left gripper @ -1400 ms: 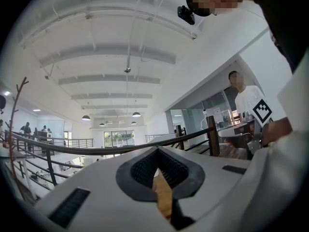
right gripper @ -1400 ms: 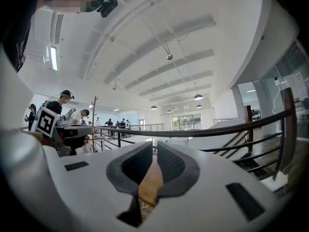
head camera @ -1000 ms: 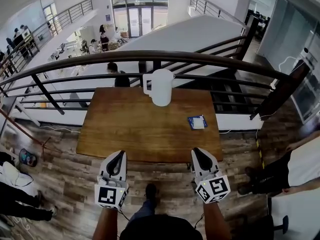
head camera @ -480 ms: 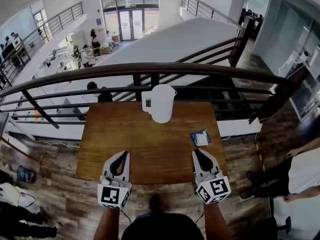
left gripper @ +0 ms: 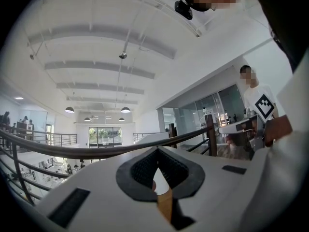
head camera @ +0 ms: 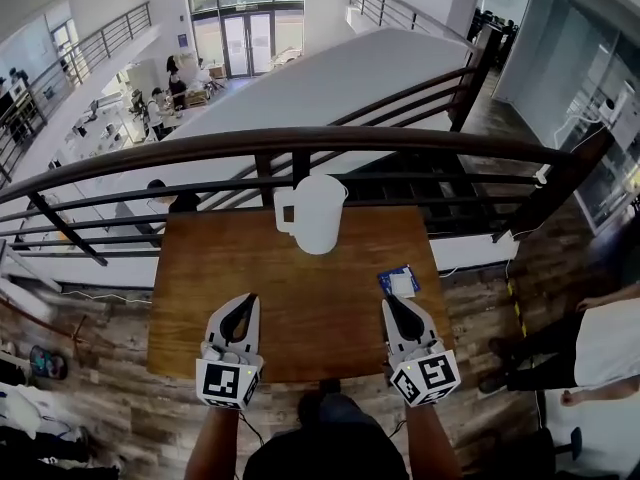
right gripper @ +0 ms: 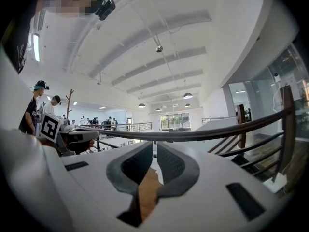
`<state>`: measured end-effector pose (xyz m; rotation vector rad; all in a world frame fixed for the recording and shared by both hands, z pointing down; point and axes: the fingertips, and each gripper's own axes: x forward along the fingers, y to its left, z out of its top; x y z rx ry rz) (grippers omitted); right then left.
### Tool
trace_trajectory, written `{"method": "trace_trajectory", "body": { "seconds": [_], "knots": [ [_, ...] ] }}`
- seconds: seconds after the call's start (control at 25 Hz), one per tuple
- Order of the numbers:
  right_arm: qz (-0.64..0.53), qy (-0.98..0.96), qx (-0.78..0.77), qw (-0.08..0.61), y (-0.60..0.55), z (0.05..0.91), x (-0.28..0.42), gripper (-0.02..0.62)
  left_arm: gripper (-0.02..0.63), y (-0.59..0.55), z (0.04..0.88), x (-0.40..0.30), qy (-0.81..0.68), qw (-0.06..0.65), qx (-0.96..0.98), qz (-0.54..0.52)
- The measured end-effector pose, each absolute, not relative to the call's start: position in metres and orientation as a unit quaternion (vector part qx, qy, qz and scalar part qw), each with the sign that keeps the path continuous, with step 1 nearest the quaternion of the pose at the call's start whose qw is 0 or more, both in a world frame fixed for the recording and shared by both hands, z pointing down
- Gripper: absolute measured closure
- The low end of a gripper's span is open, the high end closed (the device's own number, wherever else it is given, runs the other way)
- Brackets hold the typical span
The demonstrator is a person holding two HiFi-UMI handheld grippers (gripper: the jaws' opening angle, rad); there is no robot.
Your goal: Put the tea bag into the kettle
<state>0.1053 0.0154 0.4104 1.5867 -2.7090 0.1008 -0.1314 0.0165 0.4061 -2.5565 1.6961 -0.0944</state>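
A white kettle (head camera: 311,213) with its handle to the left stands at the far middle of the wooden table (head camera: 200,288). The tea bag (head camera: 400,283), a small blue and white packet, lies flat near the table's right edge. My left gripper (head camera: 246,299) is over the near edge of the table, left of centre, with its jaws together and nothing in them. My right gripper (head camera: 391,301) is over the near right edge, just short of the tea bag, also shut and empty. Both gripper views look level along closed jaws toward the railing; the left gripper (left gripper: 157,151) and right gripper (right gripper: 155,151) hold nothing.
A dark railing (head camera: 300,140) runs right behind the table, with an open drop to a lower floor beyond it. A person (head camera: 600,338) stands on the wooden floor to the right. Bags lie on the floor at the far left (head camera: 45,363).
Both grippers have come forward from over the floor to above the table's near edge. The table, kettle and tea bag now sit closer in the head view.
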Motion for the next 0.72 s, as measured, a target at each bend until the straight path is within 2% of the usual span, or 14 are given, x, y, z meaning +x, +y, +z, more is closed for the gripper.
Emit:
{"method": "trace_trajectory", "body": {
  "seconds": [0.72],
  "knots": [
    [0.039,-0.864,0.501,0.016,-0.108,0.420,0.101,0.575,0.604,-0.152,0.421,-0.121,0.545,0.024,-0.837,-0.034]
  ]
}}
